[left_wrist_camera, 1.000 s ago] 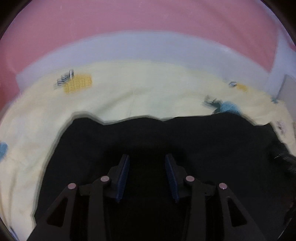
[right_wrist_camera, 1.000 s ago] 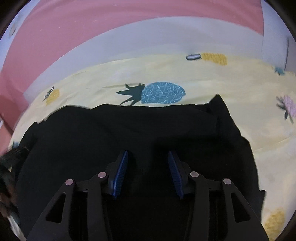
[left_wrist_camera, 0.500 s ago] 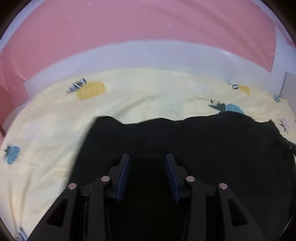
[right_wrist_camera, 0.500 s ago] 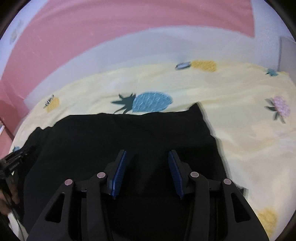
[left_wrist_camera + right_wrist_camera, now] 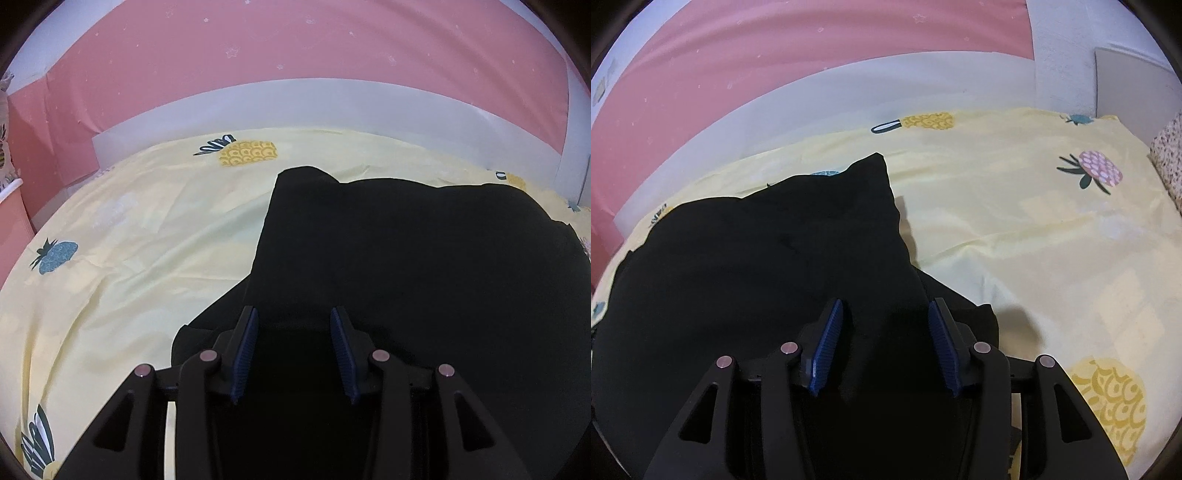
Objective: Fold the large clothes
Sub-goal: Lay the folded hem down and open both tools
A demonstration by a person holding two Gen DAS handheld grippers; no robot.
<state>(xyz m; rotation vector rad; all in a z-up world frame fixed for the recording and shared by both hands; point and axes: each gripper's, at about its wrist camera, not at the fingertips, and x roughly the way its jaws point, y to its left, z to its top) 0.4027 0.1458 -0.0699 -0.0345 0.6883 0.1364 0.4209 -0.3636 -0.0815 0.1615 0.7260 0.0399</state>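
Observation:
A large black garment (image 5: 406, 258) lies spread on a yellow pineapple-print bedsheet (image 5: 129, 240). In the left wrist view its left edge runs up to a far corner. My left gripper (image 5: 293, 350) is open and empty, low over the garment's near left part. In the right wrist view the garment (image 5: 757, 258) fills the left side, with a pointed far corner. My right gripper (image 5: 886, 347) is open and empty over the garment's near right edge, where a lower layer sticks out.
A white bed frame (image 5: 295, 103) and a pink wall (image 5: 258, 44) lie beyond the sheet. A speckled cushion (image 5: 1167, 155) sits at the right edge of the bed. Bare sheet (image 5: 1052, 240) lies right of the garment.
Both grippers have moved outward and back, the left toward the garment's left edge, the right toward its right edge. The garment looks narrower and smoother than before. Both stay open.

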